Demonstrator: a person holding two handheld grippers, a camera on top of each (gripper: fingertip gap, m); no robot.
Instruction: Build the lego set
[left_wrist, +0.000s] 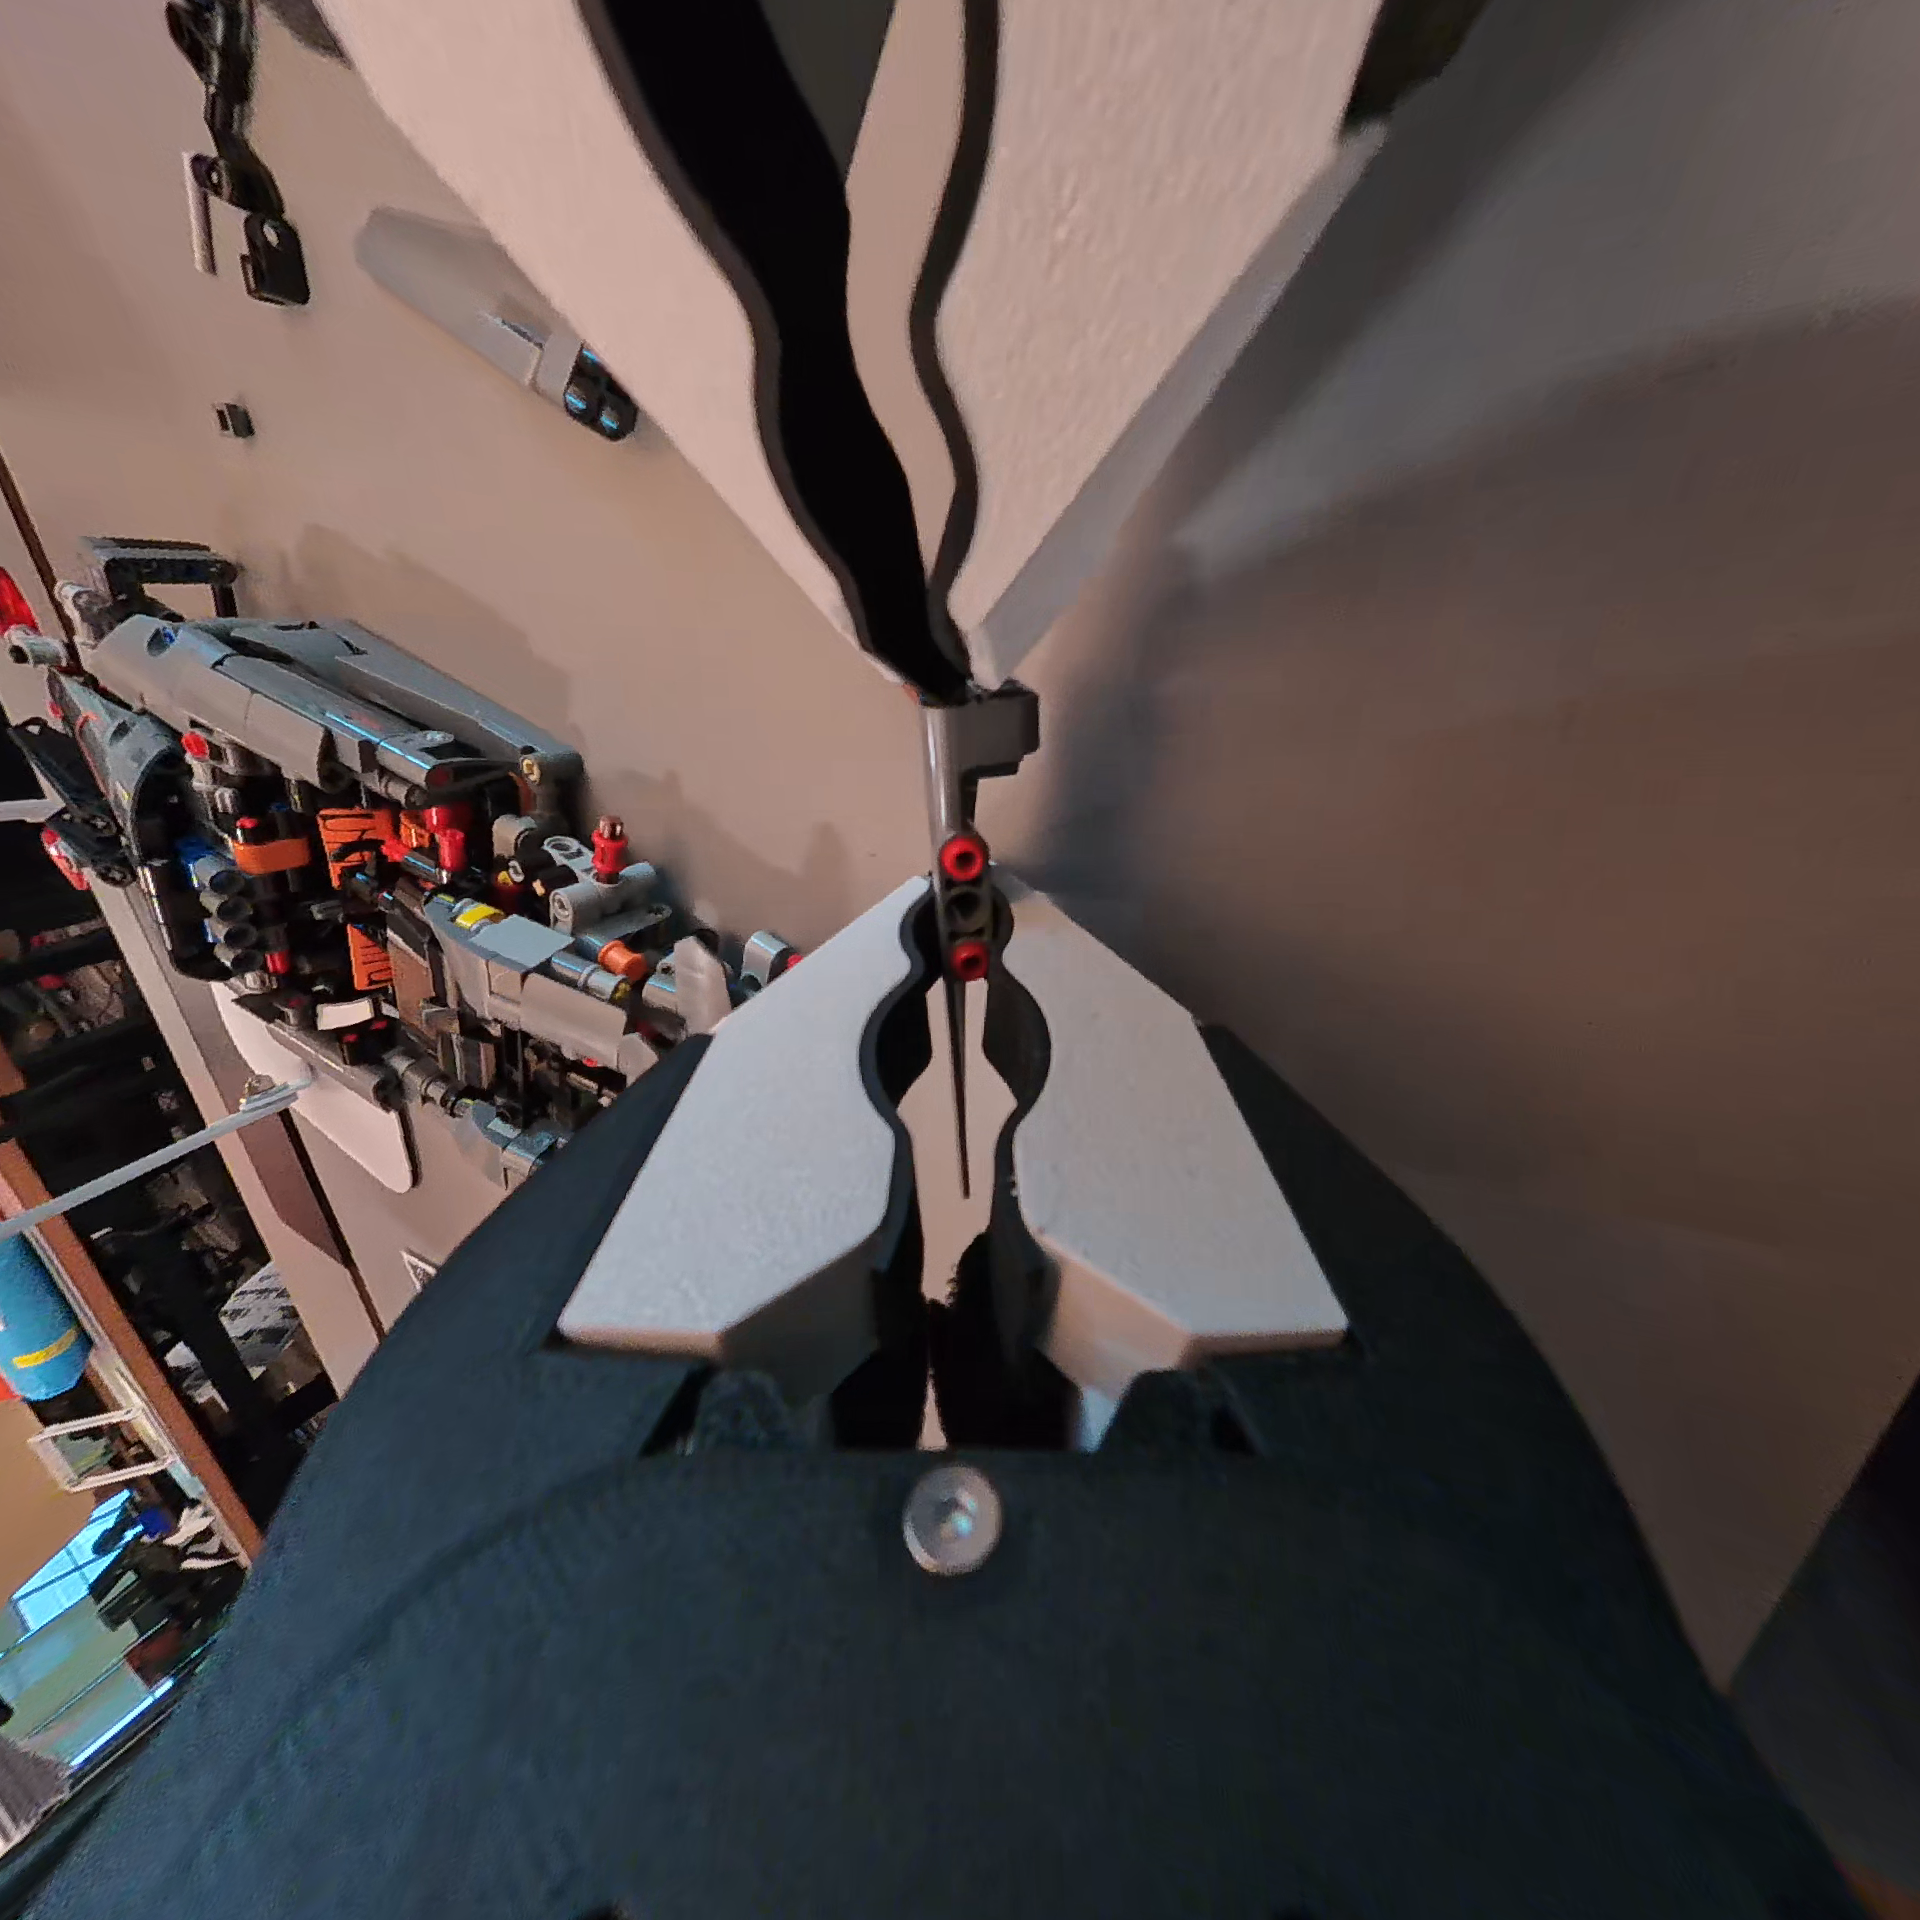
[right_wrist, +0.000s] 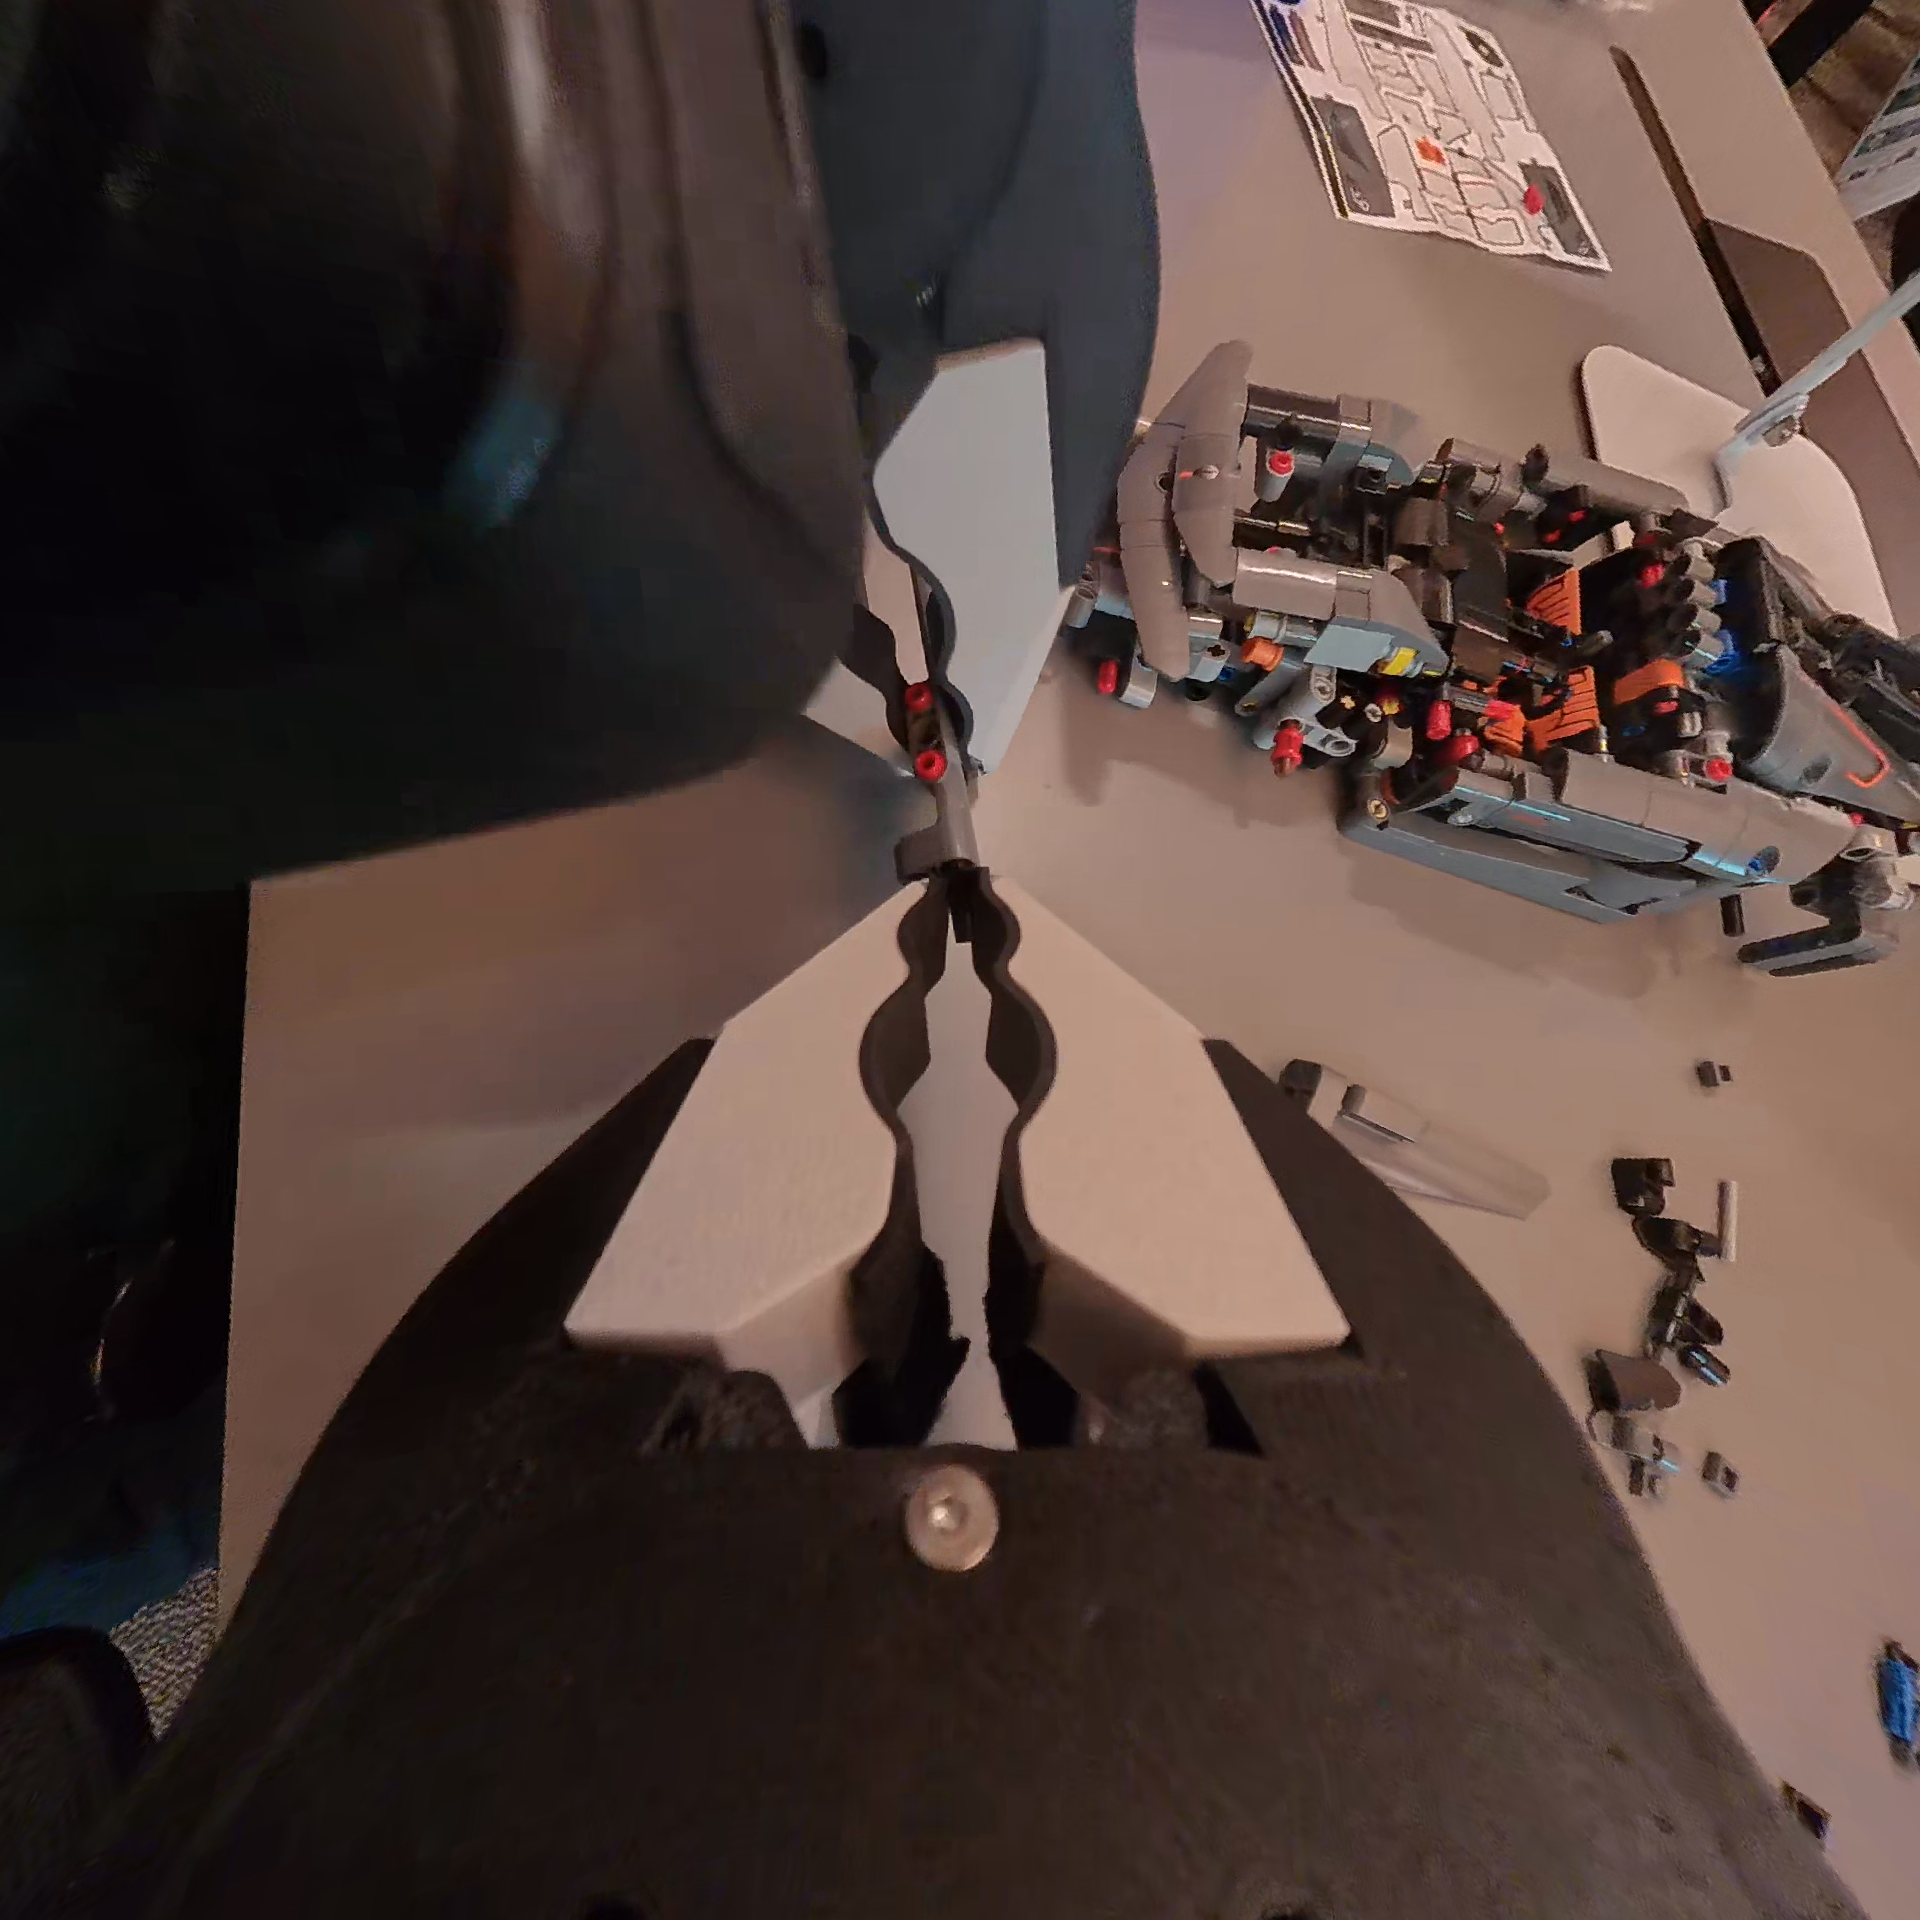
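A thin dark grey Lego piece (left_wrist: 948, 790) with two red pins (left_wrist: 961, 857) is held in the air between both grippers. My left gripper (left_wrist: 961, 909) is shut on its pinned end. My right gripper (right_wrist: 961, 896) is shut on the opposite end, where a grey connector (right_wrist: 930, 844) sits. Each gripper shows in the other's view, tip to tip: the right one (left_wrist: 948, 681) from above, the left one (right_wrist: 925, 727) from the upper left. The part-built grey, black and orange Lego model (right_wrist: 1507, 644) lies on the grey table (right_wrist: 1195, 935), and it also shows in the left wrist view (left_wrist: 395, 862).
A loose grey panel (right_wrist: 1423, 1148) and several small black parts (right_wrist: 1662, 1299) lie at the right. A printed sheet (right_wrist: 1434, 135) lies at the far end of the table. A white rounded board (right_wrist: 1662, 416) lies behind the model. The table edge (right_wrist: 234, 1247) is at the left. Tip to tip, the grippers are about 5 cm apart.
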